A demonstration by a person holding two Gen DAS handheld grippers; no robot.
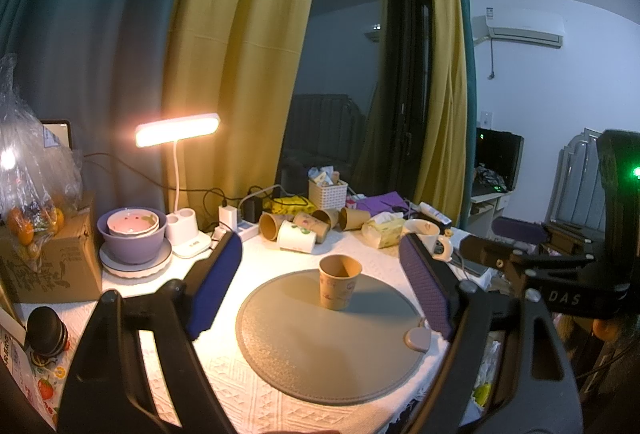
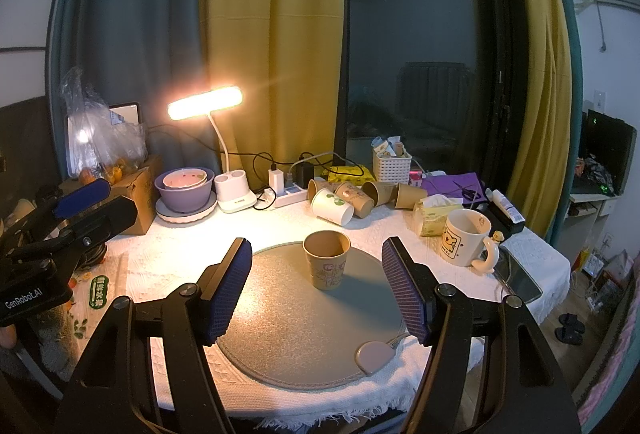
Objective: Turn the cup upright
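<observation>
**Cup stands upright; flip looks done**

Both the left gripper and right gripper are spread wide, holding nothing. Between their fingers, untouched, the paper cup stands mouth-up on the round grey mat. Nothing appears left but withdrawing.

Cup upright on round mat, mat on table, toppled cups behind mat, lamp rear left, mug right of mat.
</observation>
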